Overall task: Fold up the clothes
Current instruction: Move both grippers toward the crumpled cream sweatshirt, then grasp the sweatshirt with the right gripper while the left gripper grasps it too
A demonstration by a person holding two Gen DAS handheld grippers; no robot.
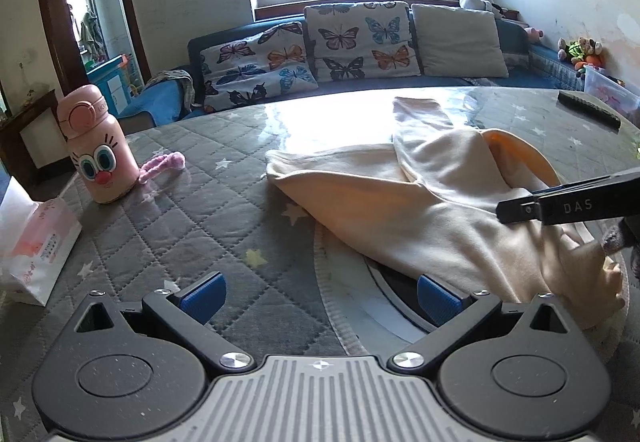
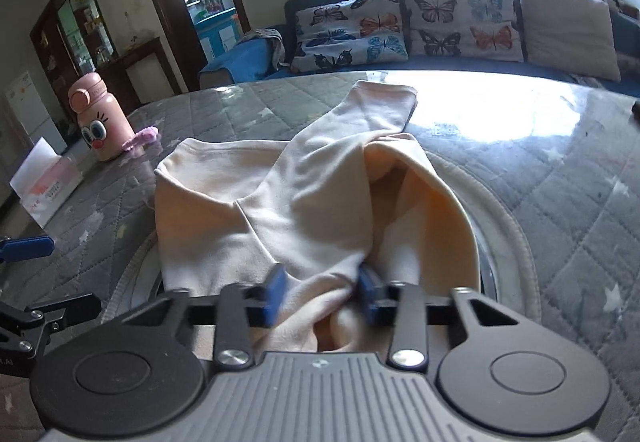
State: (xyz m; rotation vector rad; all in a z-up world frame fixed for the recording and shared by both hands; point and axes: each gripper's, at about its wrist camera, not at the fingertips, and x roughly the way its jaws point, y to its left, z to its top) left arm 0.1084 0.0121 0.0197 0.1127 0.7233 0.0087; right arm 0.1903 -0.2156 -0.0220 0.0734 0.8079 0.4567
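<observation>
Garment: a cream garment [image 2: 280,210] lies rumpled on the quilted grey table cover [image 2: 560,210]; one sleeve or leg [image 2: 380,106] stretches away from the bunched body, toward the sofa; a fold at its right stands up and shows an orange-lit inside
Right gripper: the right gripper [image 2: 322,292] pinches a gathered bunch at the near edge of the garment; cloth fills the gap between its blue pads [image 2: 276,292]; part of the garment is lifted off the cover
Left gripper: the left gripper [image 1: 320,296] has its jaws spread wide, nothing between them; its right blue pad [image 1: 434,298] sits just beside the near left edge of the garment; whether it touches, I cannot tell
Bottle: a pink bottle [image 1: 98,146] with a cartoon face stands upright, well to the left of the garment
Pink cord: lies [image 1: 164,164] beside the bottle, on the garment's side
Tissue pack: a white and pink pack [image 1: 32,242] left of the garment, nearer than the bottle
Dark bar: a flat black object [image 1: 588,108] beyond the garment's right side
</observation>
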